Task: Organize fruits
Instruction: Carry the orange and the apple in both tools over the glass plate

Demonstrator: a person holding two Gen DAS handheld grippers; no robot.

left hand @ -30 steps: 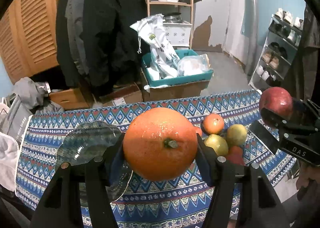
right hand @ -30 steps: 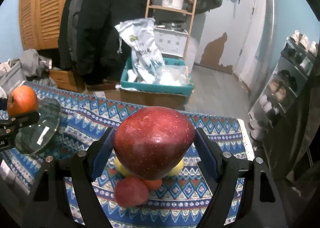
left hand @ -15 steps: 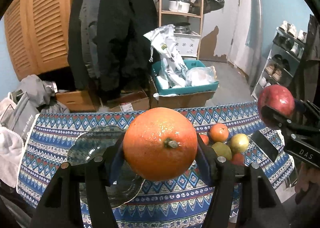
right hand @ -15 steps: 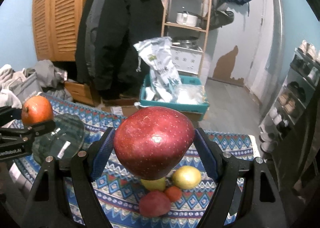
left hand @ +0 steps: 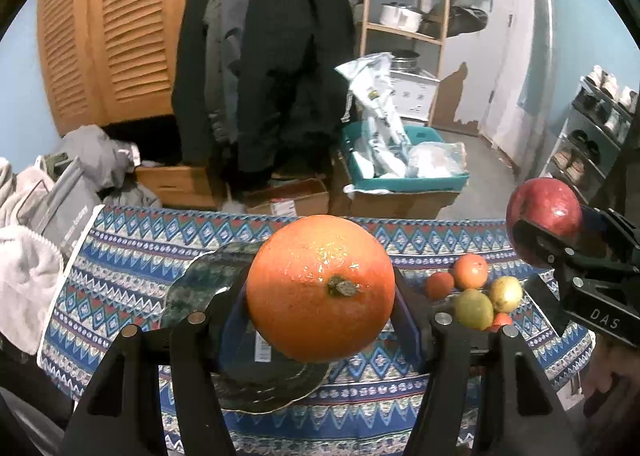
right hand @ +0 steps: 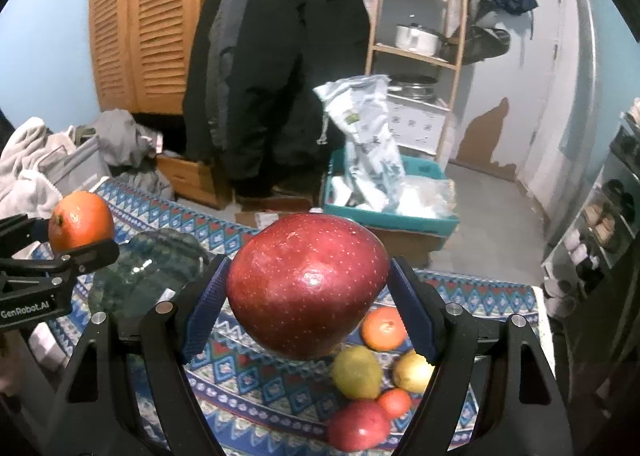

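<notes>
An orange [left hand: 320, 288] is pinched in the left tongs [left hand: 320, 292] above a glass plate [left hand: 200, 280]; a red apple [right hand: 306, 286] is clamped in the right tongs [right hand: 308, 292] over loose fruits [right hand: 372, 388] on the patterned desk [left hand: 120, 276].

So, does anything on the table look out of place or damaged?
Nothing is spilled or damaged. The glass plate has no fruit on it; five fruits lie loose on the cloth, and the orange and red apple are held up.
</notes>
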